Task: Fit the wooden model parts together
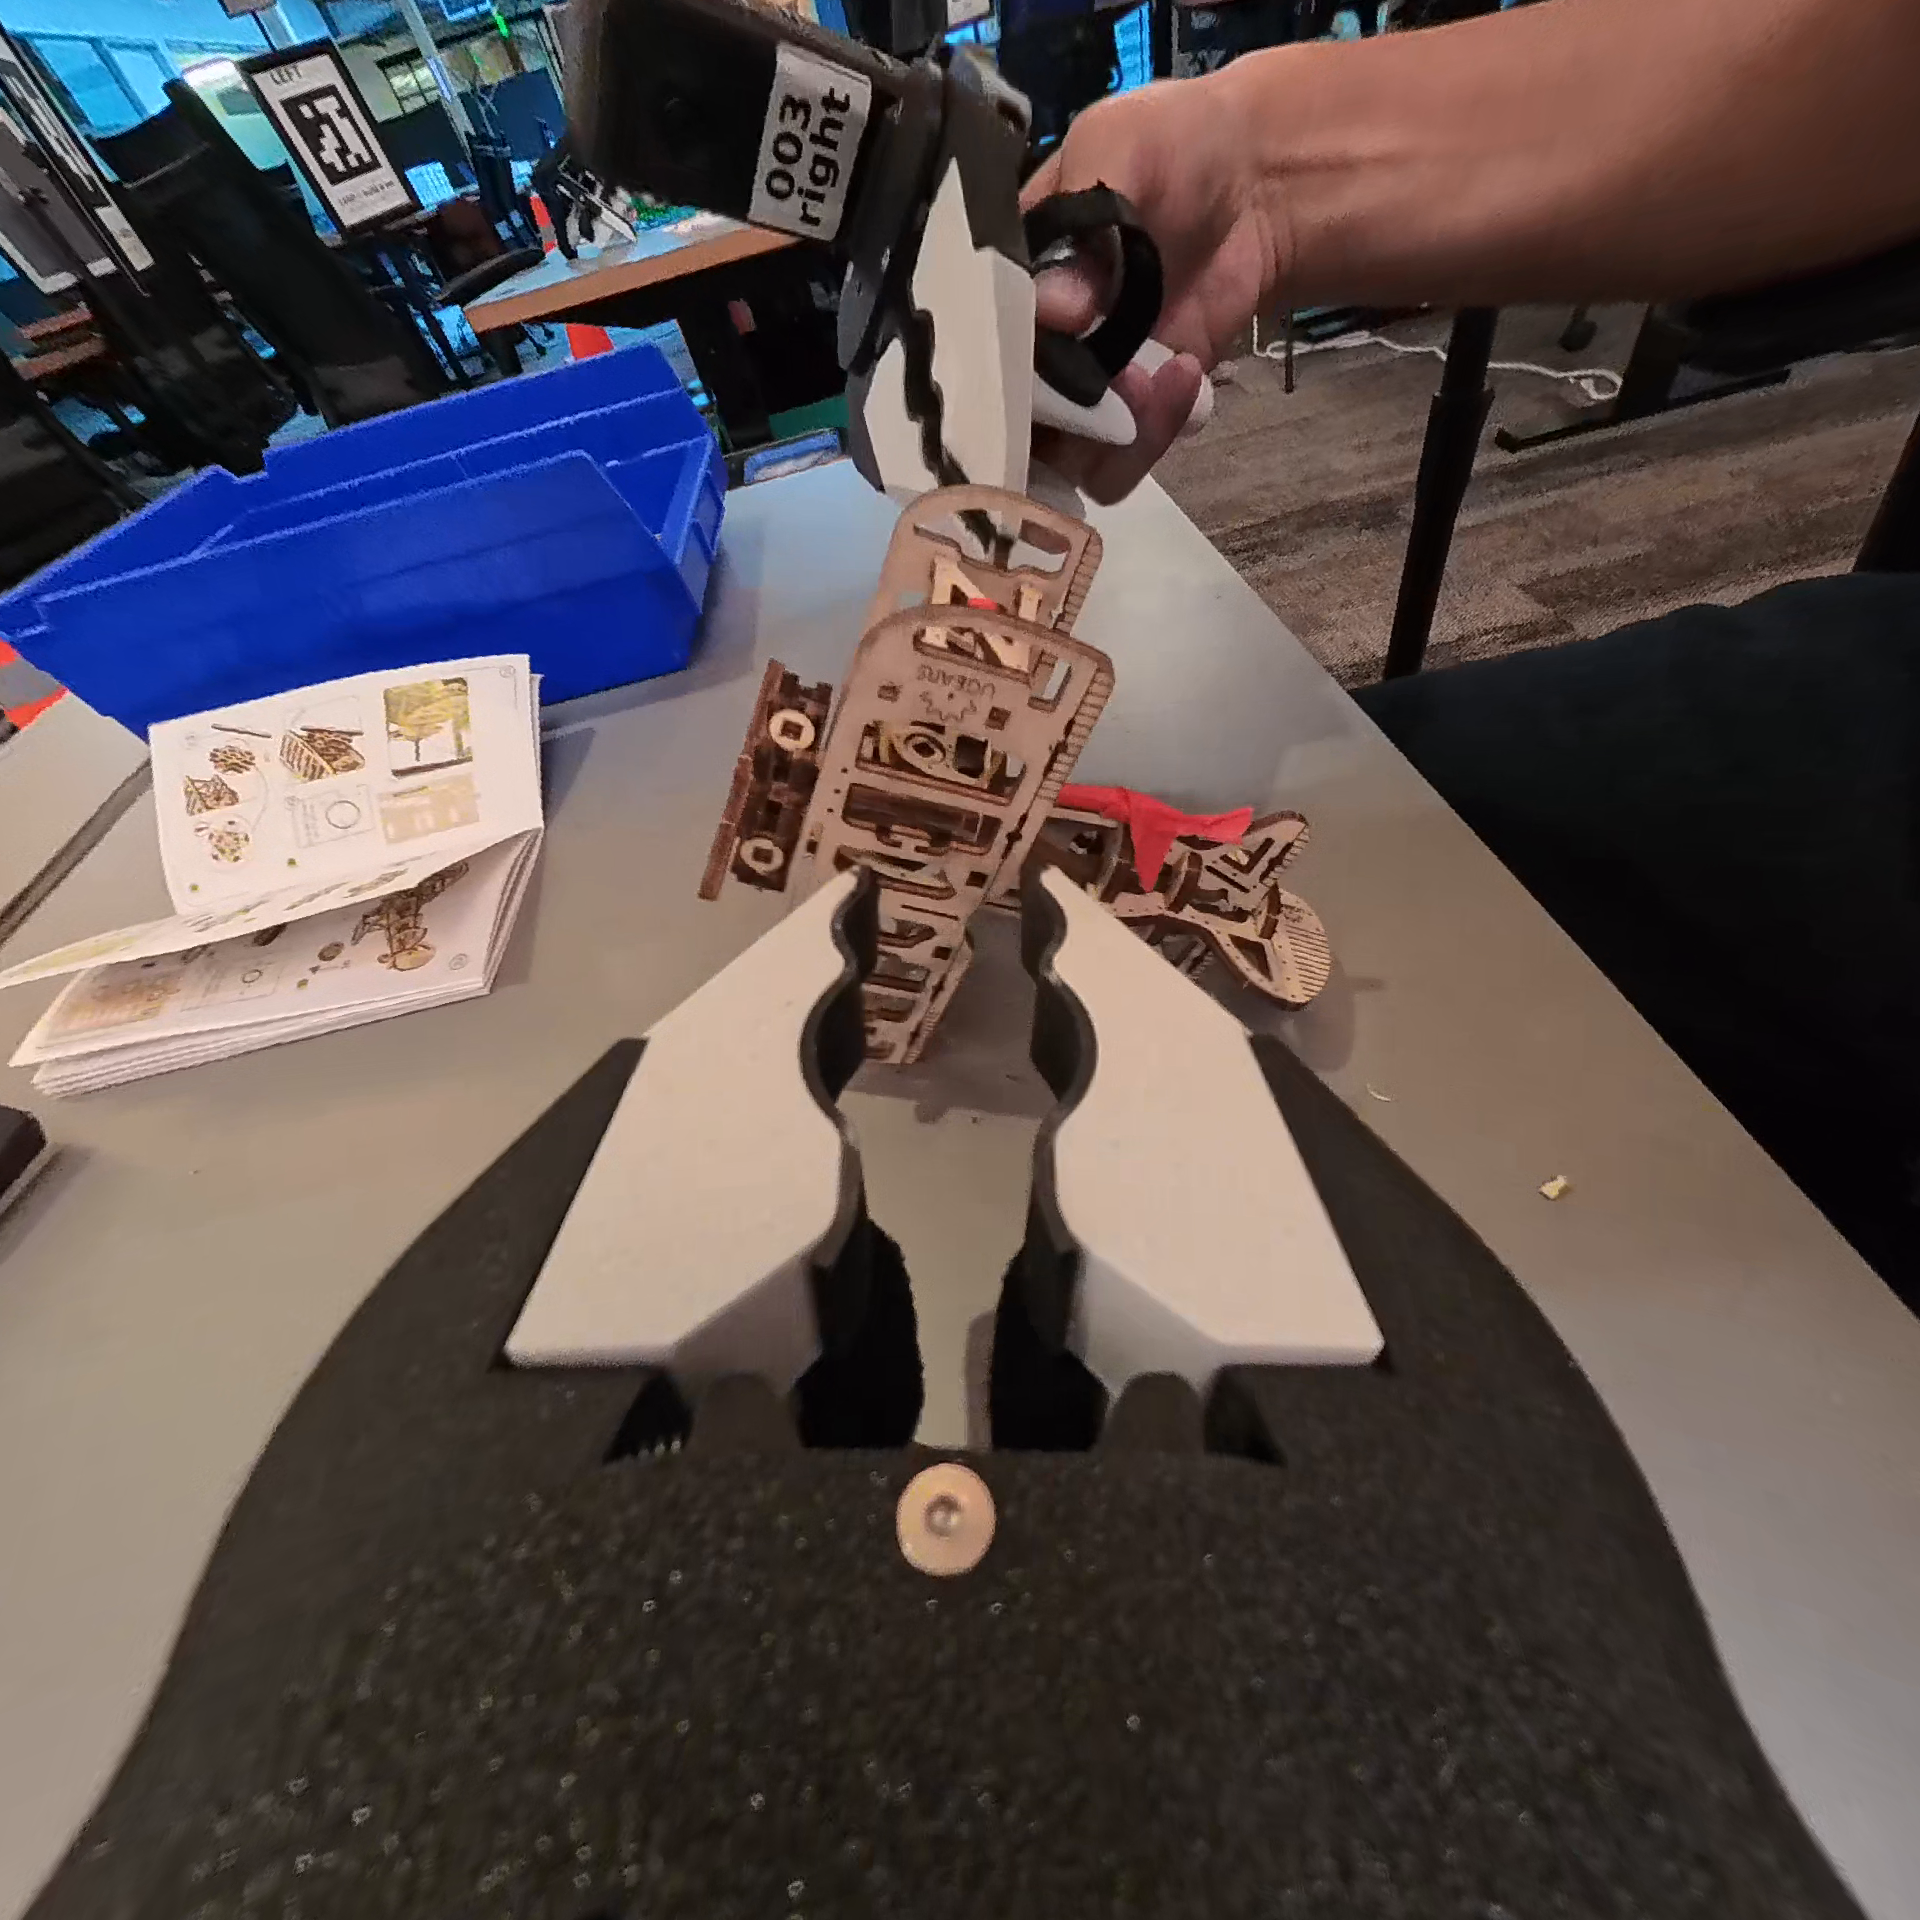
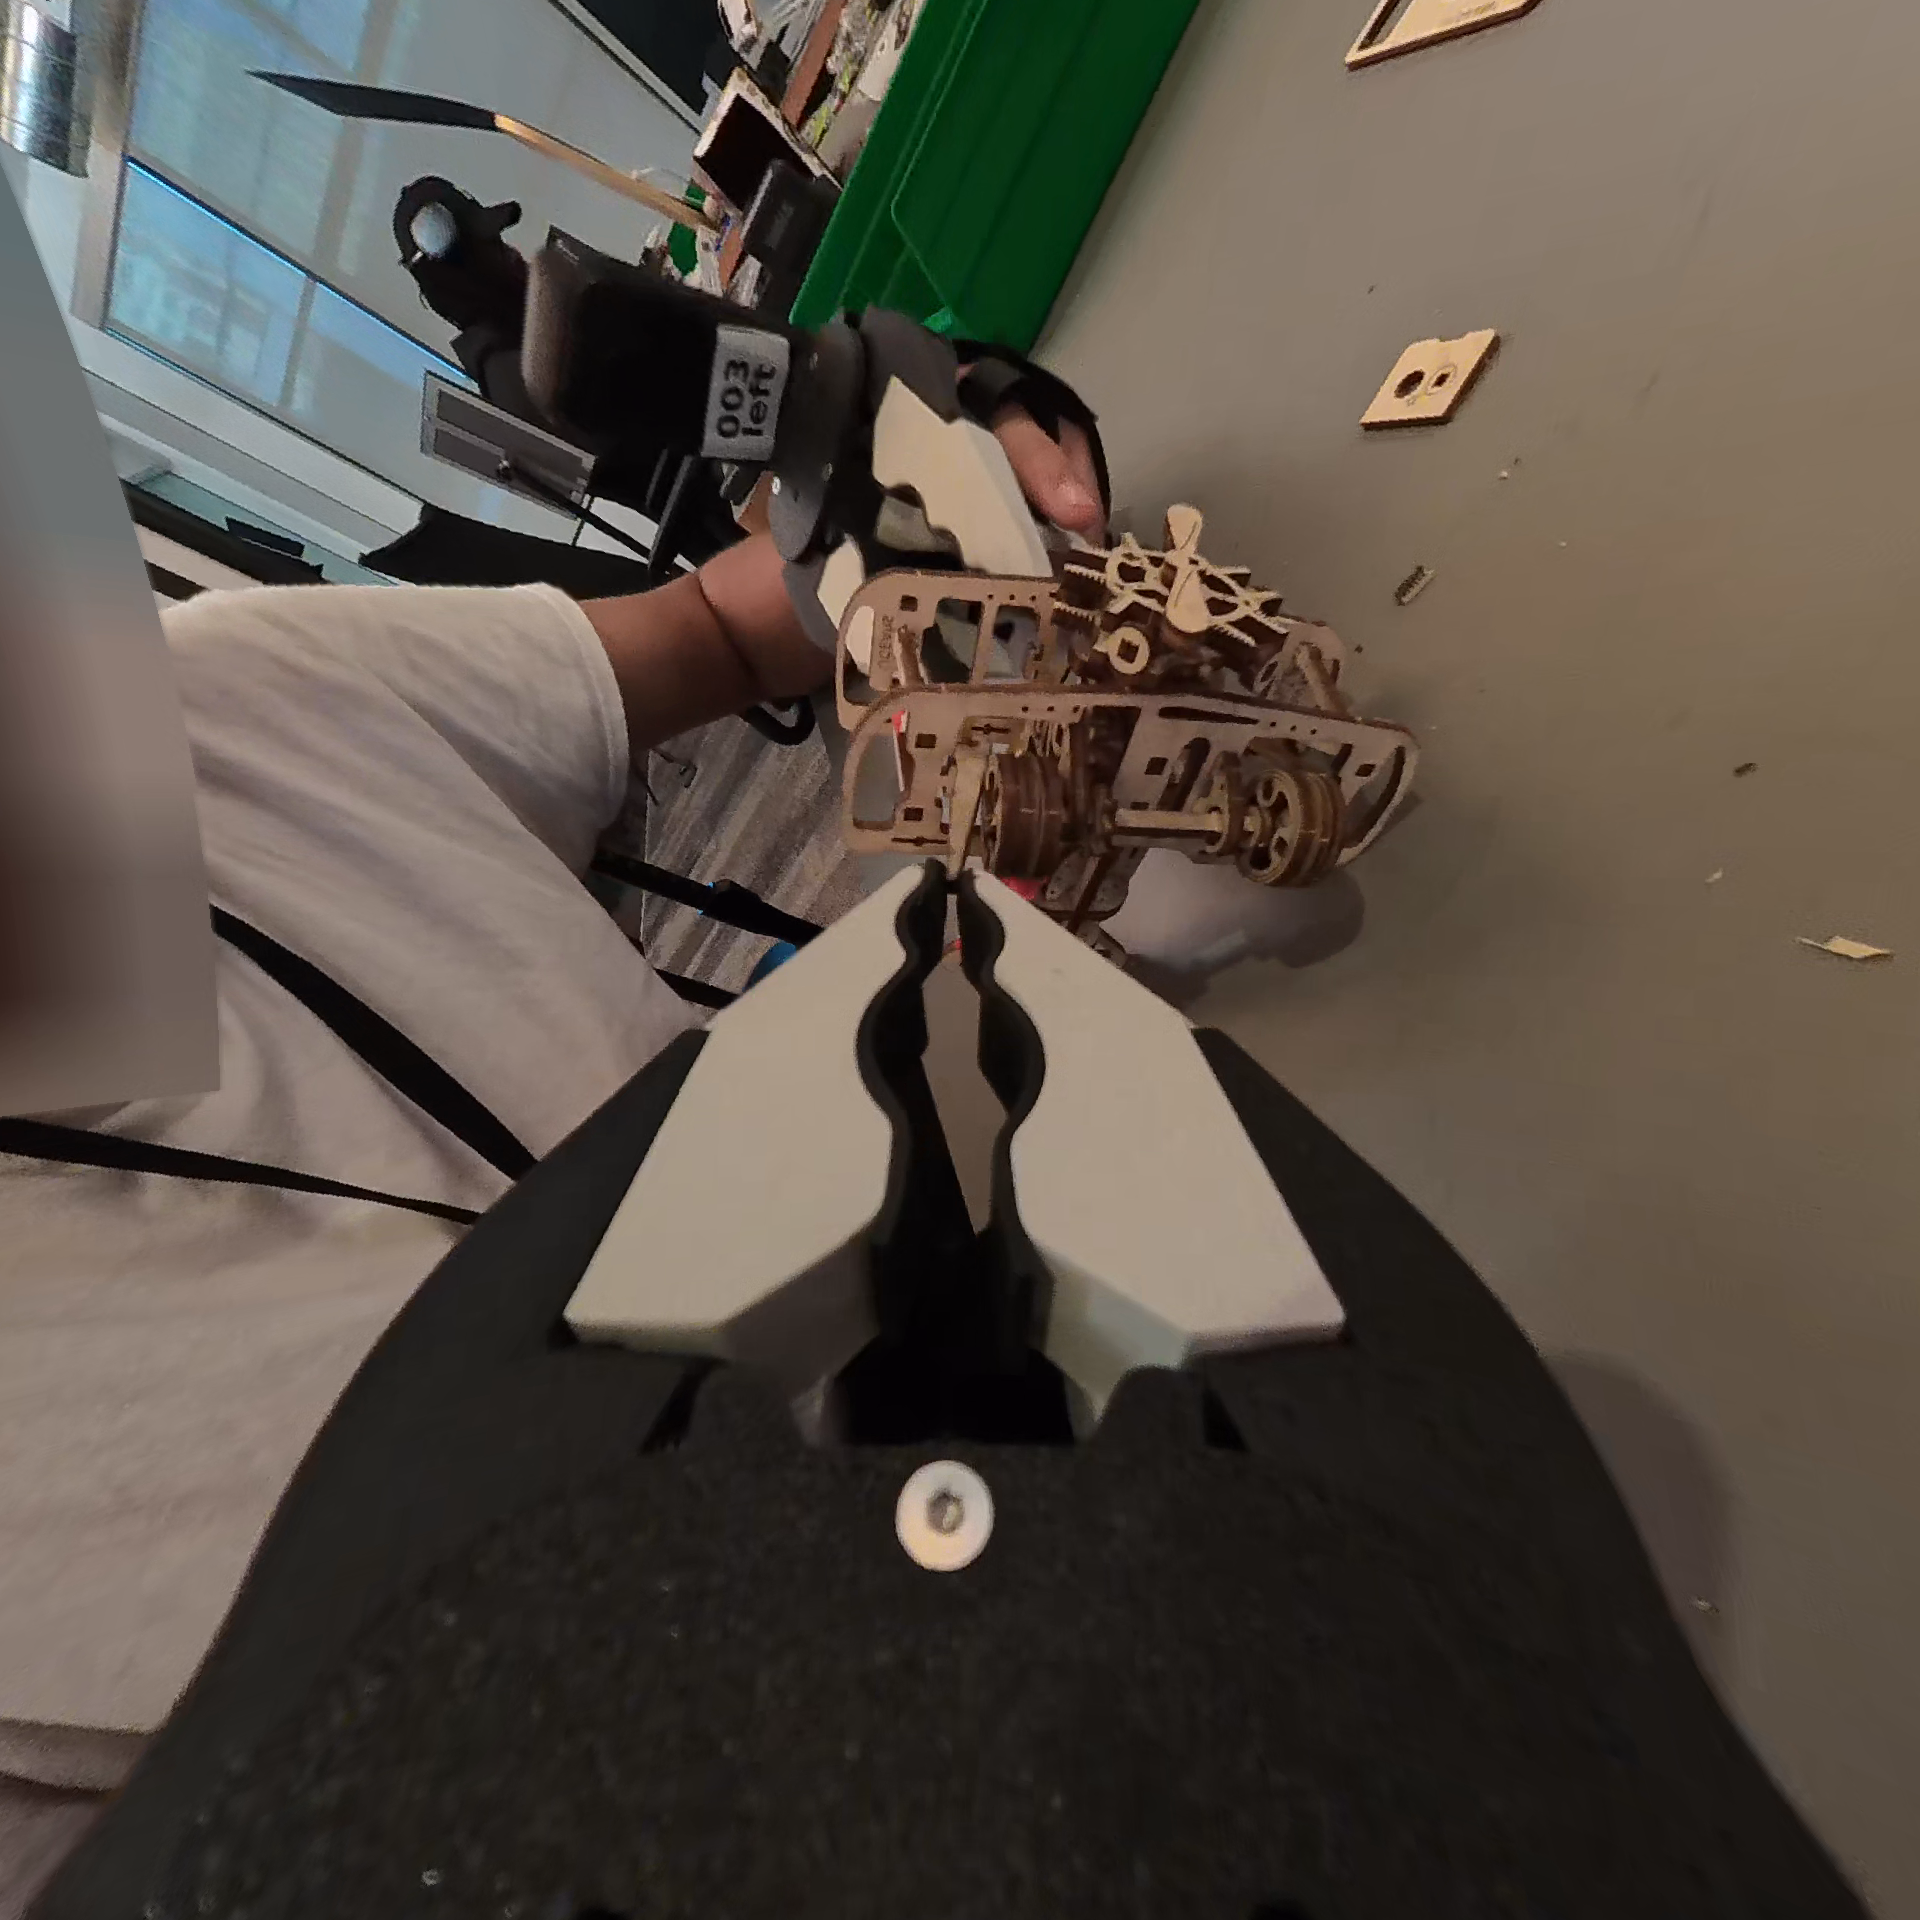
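Observation:
A wooden biplane model [image 1: 935, 769] stands tilted on the grey table [image 1: 416, 1195], wings upright and tail [image 1: 1247, 883] lying to the right with a red piece on it. My left gripper [image 1: 948, 883] is partly closed around the lower end of the near wing, which sits between its fingers. My right gripper [image 2: 945, 883] comes down from above and is shut on a thin edge of the model [image 2: 1143, 748]. In the left wrist view its tips [image 1: 977, 509] pinch the far wing's top end. The left gripper's fingers [image 2: 956, 478] straddle the upper wing.
A blue bin [image 1: 416, 551] and an open instruction booklet [image 1: 312, 862] lie to the left. A green bin [image 2: 935, 156], a small square wooden piece [image 2: 1429, 393] and wood scraps lie on the table [image 2: 1558, 1039]. The table edge runs close on the right. The left gripper's tips are roughly 8 cm from the right gripper's.

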`<state>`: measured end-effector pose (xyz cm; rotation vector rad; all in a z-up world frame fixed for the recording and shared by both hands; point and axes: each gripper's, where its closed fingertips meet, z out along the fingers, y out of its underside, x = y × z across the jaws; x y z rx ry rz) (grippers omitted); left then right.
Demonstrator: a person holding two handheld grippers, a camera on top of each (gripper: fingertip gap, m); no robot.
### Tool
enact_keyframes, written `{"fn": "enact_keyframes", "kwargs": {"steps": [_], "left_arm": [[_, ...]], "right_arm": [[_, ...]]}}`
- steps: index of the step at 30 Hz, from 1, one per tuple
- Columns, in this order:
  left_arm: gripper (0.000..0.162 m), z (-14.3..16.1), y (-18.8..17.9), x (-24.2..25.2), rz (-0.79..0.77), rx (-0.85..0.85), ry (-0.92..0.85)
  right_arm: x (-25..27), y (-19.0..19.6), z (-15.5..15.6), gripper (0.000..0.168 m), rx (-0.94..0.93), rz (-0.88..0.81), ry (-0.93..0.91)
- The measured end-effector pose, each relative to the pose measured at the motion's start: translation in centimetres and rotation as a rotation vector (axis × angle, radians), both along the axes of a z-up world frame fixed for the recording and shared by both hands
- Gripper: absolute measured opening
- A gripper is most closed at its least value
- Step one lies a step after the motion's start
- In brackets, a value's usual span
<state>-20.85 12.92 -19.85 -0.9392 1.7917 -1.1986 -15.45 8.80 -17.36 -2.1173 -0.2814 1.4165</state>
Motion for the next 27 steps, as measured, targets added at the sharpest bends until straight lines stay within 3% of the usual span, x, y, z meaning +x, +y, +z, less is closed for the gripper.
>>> {"fn": "enact_keyframes", "kwargs": {"steps": [19, 20, 24, 27], "left_arm": [[0.023, 0.5, -0.3, 0.1, 0.028, -0.048, -0.025], [0.025, 0.6, -0.4, 0.2, 0.036, -0.024, -0.036], [0.063, 1.3, -1.7, 1.2, 0.078, 0.143, -0.093], [0.066, 1.6, -2.5, 3.0, 0.118, 0.213, -0.121]], "right_arm": [[3.2, -1.2, -0.3, 0.0, 0.074, -0.082, 0.131], [3.2, -1.0, -0.3, 0.0, 0.063, -0.087, 0.146], [2.7, -0.7, -0.3, 0.0, 0.049, -0.099, 0.137], [2.3, -0.5, -0.3, 0.0, 0.05, -0.102, 0.122]]}}
